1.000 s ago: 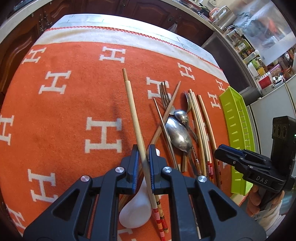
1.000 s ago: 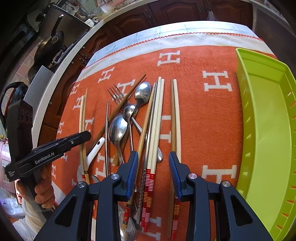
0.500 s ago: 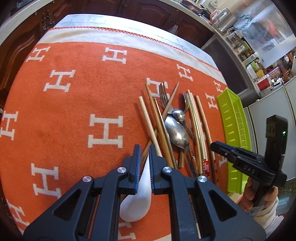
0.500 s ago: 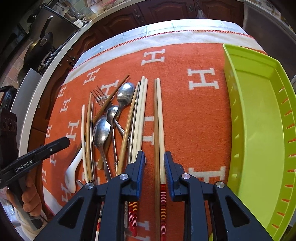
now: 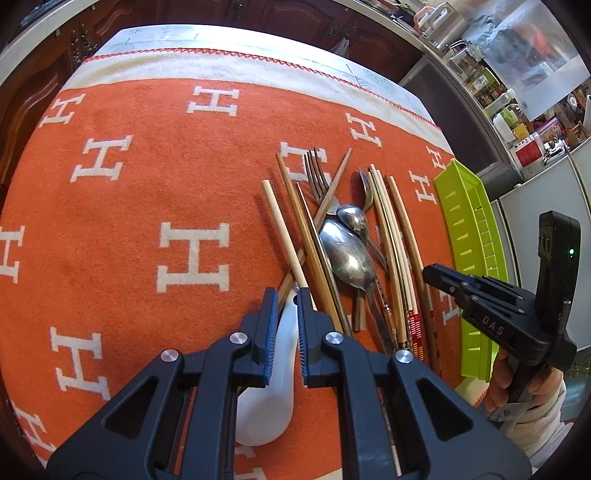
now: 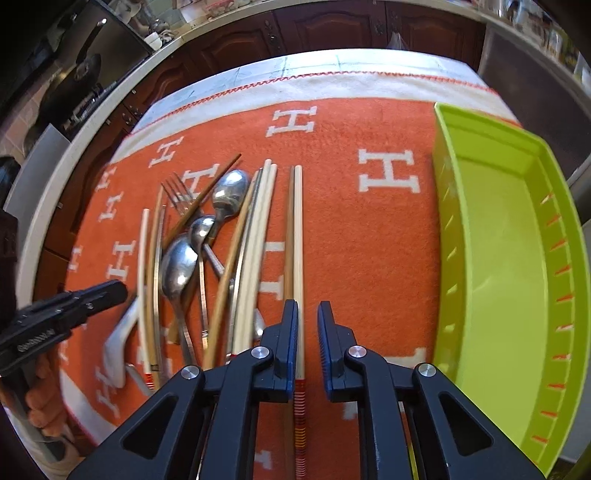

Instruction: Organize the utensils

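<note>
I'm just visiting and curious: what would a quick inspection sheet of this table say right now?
Surface: orange blanket with white H letters.
Job's things: pile of wooden chopsticks, metal spoons and a fork; white ceramic spoon; empty lime-green plastic tray.
Clutter: nothing seen.
Grippers: left gripper shut above the white ceramic spoon's handle; right gripper closing, red-striped chopstick pair between its jaws.
Cables: nothing seen.
Surroundings: dark wooden cabinets, crowded kitchen shelves.
</note>
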Demonstrator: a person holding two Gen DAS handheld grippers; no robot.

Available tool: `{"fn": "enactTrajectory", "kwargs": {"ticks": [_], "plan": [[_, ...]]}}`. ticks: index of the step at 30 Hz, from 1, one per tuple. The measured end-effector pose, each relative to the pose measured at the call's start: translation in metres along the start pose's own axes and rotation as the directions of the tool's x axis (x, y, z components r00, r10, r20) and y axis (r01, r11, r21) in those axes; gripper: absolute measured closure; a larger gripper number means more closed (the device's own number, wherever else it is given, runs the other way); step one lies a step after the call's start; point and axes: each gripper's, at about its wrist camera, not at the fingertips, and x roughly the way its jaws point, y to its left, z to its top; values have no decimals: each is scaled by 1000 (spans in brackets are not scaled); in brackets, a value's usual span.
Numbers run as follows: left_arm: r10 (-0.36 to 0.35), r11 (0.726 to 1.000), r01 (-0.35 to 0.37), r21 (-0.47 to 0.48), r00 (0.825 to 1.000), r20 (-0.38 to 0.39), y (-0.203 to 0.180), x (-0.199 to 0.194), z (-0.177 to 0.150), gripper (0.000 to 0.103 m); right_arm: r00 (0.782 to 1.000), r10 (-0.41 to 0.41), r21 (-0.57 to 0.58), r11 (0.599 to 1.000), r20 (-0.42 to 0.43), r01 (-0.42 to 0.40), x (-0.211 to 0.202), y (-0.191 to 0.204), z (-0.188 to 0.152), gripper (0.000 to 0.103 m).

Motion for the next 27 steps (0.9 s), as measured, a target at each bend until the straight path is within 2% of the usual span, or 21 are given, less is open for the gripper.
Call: {"fn": "enactTrajectory", "kwargs": {"ticks": [1, 4, 6, 9, 13, 15, 17, 27], "plan": [[-1, 1000, 1, -1, 1000, -1, 0, 1, 0, 96, 1000, -2, -12, 1000, -15, 2, 3, 2, 0, 92], [5, 1000, -5, -1, 1000, -4, 0, 4, 1, 96, 996, -91, -121, 989, 2, 91, 5, 20, -3, 92], [6, 1000, -6, -8, 1000, -5, 0, 7, 3, 96, 992, -122, -154, 980, 13, 123, 6, 26, -4, 92], [-10, 1000, 9, -29, 1000, -4, 3, 11, 7, 96, 992, -123, -158, 979, 24, 125, 7, 27, -5, 92], [-71, 995, 69, -76, 997, -13, 11, 14, 15, 94, 994, -105, -143, 984, 29, 108, 6, 24, -6, 92], [-90, 992, 88, -94, 996, -8, 14, 13, 18, 88, 995, -97, -136, 986, 30, 101, 6, 23, -6, 92], [-83, 992, 83, -94, 997, 3, 14, 12, 19, 84, 995, -92, -130, 987, 30, 95, 6, 23, -5, 92], [11, 999, -11, -39, 1000, 7, 0, 24, 25, 83, 996, -89, -126, 988, 28, 92, 4, 21, -5, 92]]}}
